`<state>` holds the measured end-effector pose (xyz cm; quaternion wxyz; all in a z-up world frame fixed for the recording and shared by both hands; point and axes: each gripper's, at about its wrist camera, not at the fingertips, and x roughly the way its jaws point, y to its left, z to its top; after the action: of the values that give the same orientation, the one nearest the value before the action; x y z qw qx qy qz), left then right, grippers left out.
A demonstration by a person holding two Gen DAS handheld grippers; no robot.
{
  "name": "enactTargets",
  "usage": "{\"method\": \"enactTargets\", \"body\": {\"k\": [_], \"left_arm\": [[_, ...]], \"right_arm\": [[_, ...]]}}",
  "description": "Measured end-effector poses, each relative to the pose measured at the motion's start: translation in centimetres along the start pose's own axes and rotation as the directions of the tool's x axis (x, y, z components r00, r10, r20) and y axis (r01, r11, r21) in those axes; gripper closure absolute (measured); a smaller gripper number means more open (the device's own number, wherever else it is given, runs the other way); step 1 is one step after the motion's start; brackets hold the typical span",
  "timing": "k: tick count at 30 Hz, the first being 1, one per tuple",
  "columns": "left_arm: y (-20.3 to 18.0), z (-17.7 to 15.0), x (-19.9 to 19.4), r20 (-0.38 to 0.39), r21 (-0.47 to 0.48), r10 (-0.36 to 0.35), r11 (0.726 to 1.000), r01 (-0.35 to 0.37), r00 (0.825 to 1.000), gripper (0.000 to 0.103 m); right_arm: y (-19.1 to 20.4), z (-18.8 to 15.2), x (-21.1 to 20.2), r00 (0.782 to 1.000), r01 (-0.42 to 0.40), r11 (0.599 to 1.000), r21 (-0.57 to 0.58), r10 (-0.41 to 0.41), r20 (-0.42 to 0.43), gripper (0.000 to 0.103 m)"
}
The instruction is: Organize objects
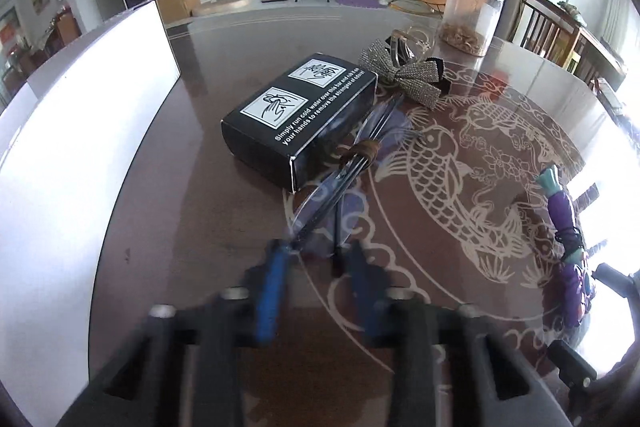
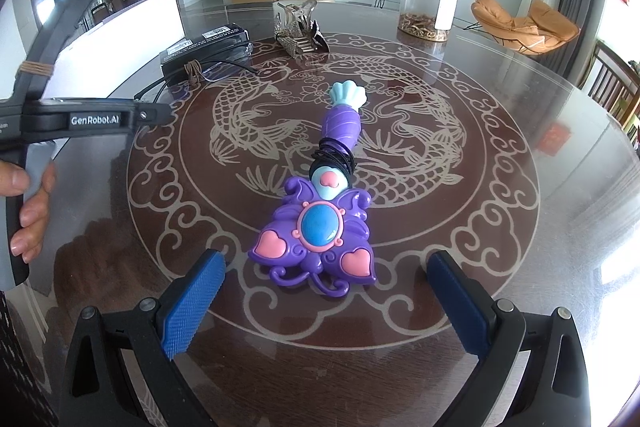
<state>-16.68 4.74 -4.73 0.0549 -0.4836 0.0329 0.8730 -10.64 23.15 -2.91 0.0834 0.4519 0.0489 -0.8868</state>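
Note:
A pair of clear-lensed glasses [image 1: 352,163] with dark temples and a brown band around the middle leans against a black box [image 1: 300,115]. My left gripper [image 1: 316,251] is shut on the near end of the glasses, its blue pads close on either side. In the right wrist view the left gripper [image 2: 154,115] comes in from the left, held by a person's hand [image 2: 28,203]. A purple toy wand [image 2: 320,227] with pink hearts and a blue gem lies on the table. My right gripper [image 2: 326,259] stands open, its fingers wide on either side of the wand's head.
The round glass-topped table [image 2: 480,227] carries a fish pattern. A silver bow clip [image 1: 404,75] and a clear hair claw [image 1: 412,41] lie beyond the box. A clear jar [image 1: 472,15] with an orange lid stands at the far side. A tall white panel [image 1: 80,167] borders the table's left.

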Motion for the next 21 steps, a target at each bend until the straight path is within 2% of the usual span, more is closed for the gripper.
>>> {"method": "enactTargets", "body": {"k": [4,11,15,16,18,20,21], "left_arm": [[0.2,-1.6,-1.5,0.004,-0.017,0.012,1.000,-0.012,1.000,0.090],[1.5,-8.3,-5.7,-0.016,-0.088,0.022,0.996,-0.023,1.000,0.090],[1.5,-11.3,-6.6,-0.004,-0.089,0.023,0.996,-0.023,1.000,0.090],[1.3,-11.9,-6.8,0.005,-0.087,0.022,0.996,-0.021,1.000,0.086],[1.4,-12.5,-7.1,0.022,-0.096,-0.007,0.995,0.009,1.000,0.070],[1.5,-12.6,-7.4,0.038,-0.099,-0.012,0.995,0.016,0.999,0.036],[1.4,-12.5,-7.6,0.054,-0.099,-0.004,0.995,0.009,0.999,0.029]], "right_arm": [[0.0,0.0,0.0,1.000,0.000,1.000,0.000,0.000,0.000,0.002],[0.0,0.0,0.0,1.000,0.006,1.000,0.001,-0.006,-0.001,0.002],[0.0,0.0,0.0,1.000,0.010,1.000,0.000,-0.010,0.000,0.002],[0.0,0.0,0.0,1.000,0.011,1.000,0.000,-0.011,0.000,0.002],[0.0,0.0,0.0,1.000,0.011,1.000,0.000,-0.011,0.000,0.002],[0.0,0.0,0.0,1.000,0.013,1.000,0.001,-0.013,0.000,0.002],[0.0,0.0,0.0,1.000,0.013,1.000,0.001,-0.013,0.001,0.002]]}}
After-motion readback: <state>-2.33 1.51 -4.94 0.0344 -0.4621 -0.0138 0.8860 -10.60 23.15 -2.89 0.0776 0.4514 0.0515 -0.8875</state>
